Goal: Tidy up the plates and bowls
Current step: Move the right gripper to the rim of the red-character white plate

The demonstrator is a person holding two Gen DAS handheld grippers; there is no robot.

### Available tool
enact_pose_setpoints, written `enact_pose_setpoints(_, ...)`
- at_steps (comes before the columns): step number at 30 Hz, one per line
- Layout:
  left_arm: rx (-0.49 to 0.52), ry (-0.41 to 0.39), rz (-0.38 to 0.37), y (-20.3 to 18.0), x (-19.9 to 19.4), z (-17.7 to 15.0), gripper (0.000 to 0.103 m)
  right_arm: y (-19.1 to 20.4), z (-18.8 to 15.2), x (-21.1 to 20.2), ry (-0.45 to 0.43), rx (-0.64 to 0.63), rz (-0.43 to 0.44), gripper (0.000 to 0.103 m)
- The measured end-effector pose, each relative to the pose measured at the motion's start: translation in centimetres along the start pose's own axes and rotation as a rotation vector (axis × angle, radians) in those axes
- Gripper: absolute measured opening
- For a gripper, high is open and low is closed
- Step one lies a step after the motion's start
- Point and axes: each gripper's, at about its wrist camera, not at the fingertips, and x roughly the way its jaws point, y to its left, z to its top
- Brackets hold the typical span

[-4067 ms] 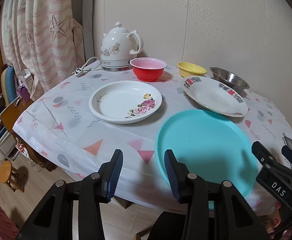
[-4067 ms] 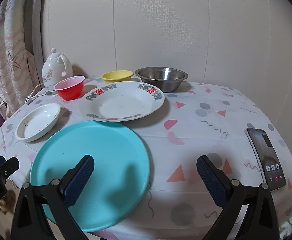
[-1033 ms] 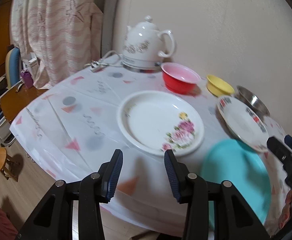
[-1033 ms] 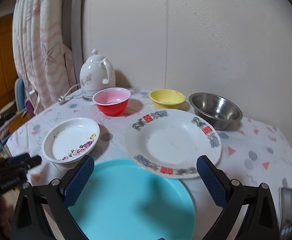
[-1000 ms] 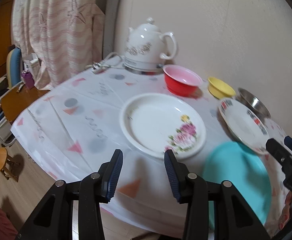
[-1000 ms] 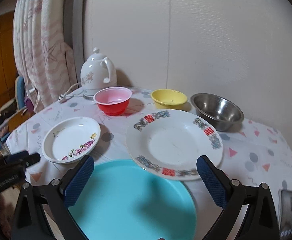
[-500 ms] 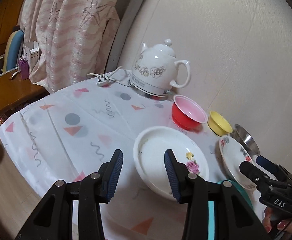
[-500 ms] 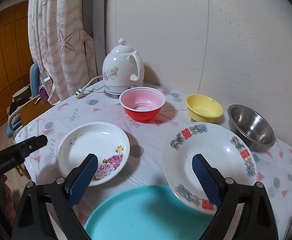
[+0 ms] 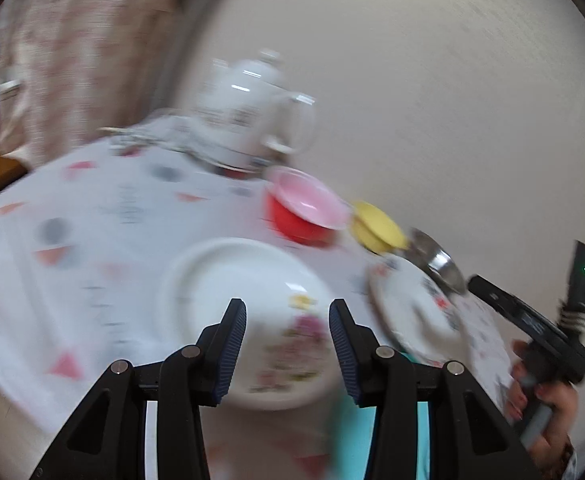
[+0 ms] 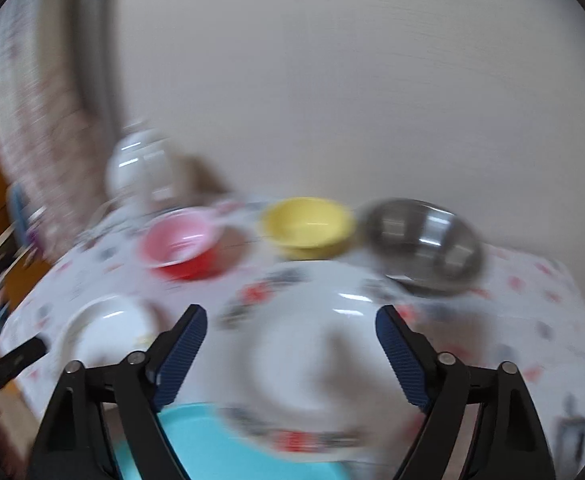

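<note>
Both views are blurred by motion. My left gripper (image 9: 287, 312) is open and hovers over the near part of the white flowered plate (image 9: 248, 276); its pads touch nothing. My right gripper (image 10: 290, 316) has its jaws wide and closing, with the patterned white plate (image 10: 312, 348) lying below and between them, not gripped. A teal plate (image 10: 220, 440) lies partly under the patterned plate's near edge. Behind stand a red bowl (image 10: 184, 244), a yellow bowl (image 10: 308, 224) and a steel bowl (image 10: 424, 240). The left wrist view shows the patterned plate (image 9: 412, 308) and the red bowl (image 9: 304, 212) too.
A white kettle (image 9: 248, 120) with its cord stands at the back left of the round table, whose patterned cloth (image 9: 92, 220) covers it. A curtain (image 9: 72, 52) hangs at the left and a wall runs close behind the bowls. A person's hand (image 9: 540, 404) holds the right gripper.
Both grippers have moved forward over the table. The left one now stands over the flowered plate, the right one over the patterned plate with its jaws narrower than before. Nothing on the table has shifted.
</note>
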Motion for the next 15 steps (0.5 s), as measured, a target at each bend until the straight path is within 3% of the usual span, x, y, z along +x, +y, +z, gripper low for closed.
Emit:
enact_pose_setpoints(2,0.032,0.054,-0.062,-1.8,1.6,0.3,0.044,-2.9,-0.1,0.4,0.017,0.074,-0.042,0.089)
enact_pose_setpoints(5,0.097,0.112,-0.089,-4.7,4.5,0.7,0.044,-6.5,-1.0,1.4,0.060,0.152,-0.083,0.089)
enact_pose_setpoints(9,0.073,0.183,-0.123,-6.3,7.8,1.2,0.044,-9.3,-2.4,3.1,0.109,0.207,-0.073,0.089)
enact_pose_setpoints(15,0.090,0.194,-0.034,-7.4,10.6,2.2,0.043,-11.6,-3.2,5.0,0.131,0.265,-0.043,0.086)
